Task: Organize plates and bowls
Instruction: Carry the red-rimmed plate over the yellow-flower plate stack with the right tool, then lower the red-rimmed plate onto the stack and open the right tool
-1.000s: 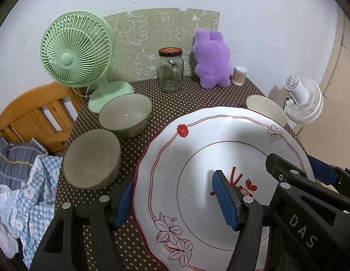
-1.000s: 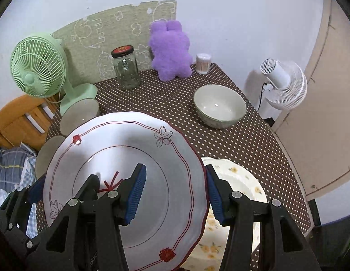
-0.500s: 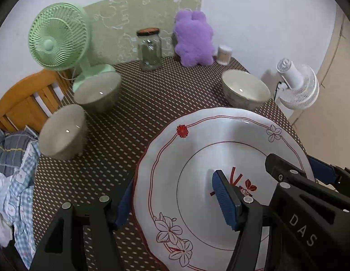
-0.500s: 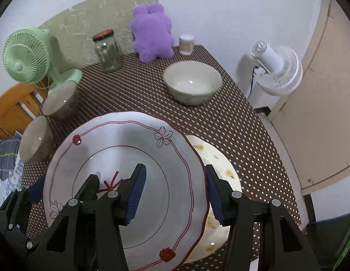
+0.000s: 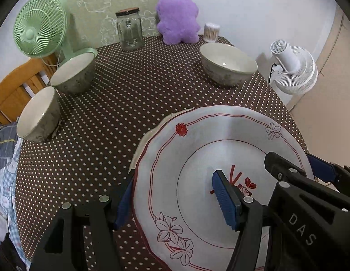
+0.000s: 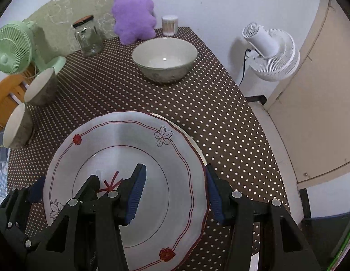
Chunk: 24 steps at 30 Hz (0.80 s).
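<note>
A white plate with red line and flower trim (image 5: 220, 140) (image 6: 120, 140) is held between both grippers, low over the dotted brown table (image 5: 129, 103) (image 6: 215, 122). My left gripper (image 5: 173, 201) is shut on its left rim, my right gripper (image 6: 175, 193) on its right rim. Just beneath it lies a cream plate (image 5: 155, 127) (image 6: 194, 141); only a sliver of its edge shows. One large bowl (image 5: 229, 63) (image 6: 164, 56) stands at the far right. Two grey bowls (image 5: 73, 72) (image 5: 37, 113) sit at the left edge.
Along the back wall stand a green fan (image 5: 39, 27), a glass jar (image 5: 129, 31), a purple plush toy (image 5: 177, 15) and a small toothpick pot (image 5: 211, 31). A white fan (image 6: 269, 52) stands beyond the table's right edge, a wooden chair (image 5: 14, 90) with clothes at the left.
Both grippers carried the red-trimmed plate rightward and downward across the table. The cream plate, earlier plain at the right, is now almost covered by it. The grips have not changed.
</note>
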{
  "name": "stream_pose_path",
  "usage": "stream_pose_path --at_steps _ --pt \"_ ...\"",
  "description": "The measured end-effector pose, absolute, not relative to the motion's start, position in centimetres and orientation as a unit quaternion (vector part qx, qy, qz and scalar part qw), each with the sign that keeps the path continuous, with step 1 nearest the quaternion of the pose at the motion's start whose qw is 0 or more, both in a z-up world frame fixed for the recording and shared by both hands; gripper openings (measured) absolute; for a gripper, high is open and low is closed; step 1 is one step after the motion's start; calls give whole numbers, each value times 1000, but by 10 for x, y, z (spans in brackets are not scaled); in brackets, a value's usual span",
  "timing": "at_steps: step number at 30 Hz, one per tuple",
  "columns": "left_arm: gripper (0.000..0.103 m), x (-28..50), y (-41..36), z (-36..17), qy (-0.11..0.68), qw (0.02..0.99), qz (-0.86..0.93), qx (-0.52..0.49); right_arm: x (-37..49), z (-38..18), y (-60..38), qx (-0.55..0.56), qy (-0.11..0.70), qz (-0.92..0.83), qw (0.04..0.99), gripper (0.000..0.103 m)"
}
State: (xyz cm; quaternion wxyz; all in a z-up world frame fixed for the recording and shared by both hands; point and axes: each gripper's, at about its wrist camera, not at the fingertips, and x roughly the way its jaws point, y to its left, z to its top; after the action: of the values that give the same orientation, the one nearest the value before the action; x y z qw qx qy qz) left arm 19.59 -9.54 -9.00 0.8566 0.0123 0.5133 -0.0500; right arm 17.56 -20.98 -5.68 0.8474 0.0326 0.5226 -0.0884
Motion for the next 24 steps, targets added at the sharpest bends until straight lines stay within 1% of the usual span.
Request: stream_pose_path --at_steps 11,18,24 --pt "66 204 -111 -109 535 843 -38 25 188 -78 -226 34 547 -81 833 56" --pt "67 204 -120 -113 529 846 -29 52 191 -89 -231 45 558 -77 825 56" --pt "67 205 -125 -114 526 848 -24 55 188 -91 -233 52 554 -74 828 56"
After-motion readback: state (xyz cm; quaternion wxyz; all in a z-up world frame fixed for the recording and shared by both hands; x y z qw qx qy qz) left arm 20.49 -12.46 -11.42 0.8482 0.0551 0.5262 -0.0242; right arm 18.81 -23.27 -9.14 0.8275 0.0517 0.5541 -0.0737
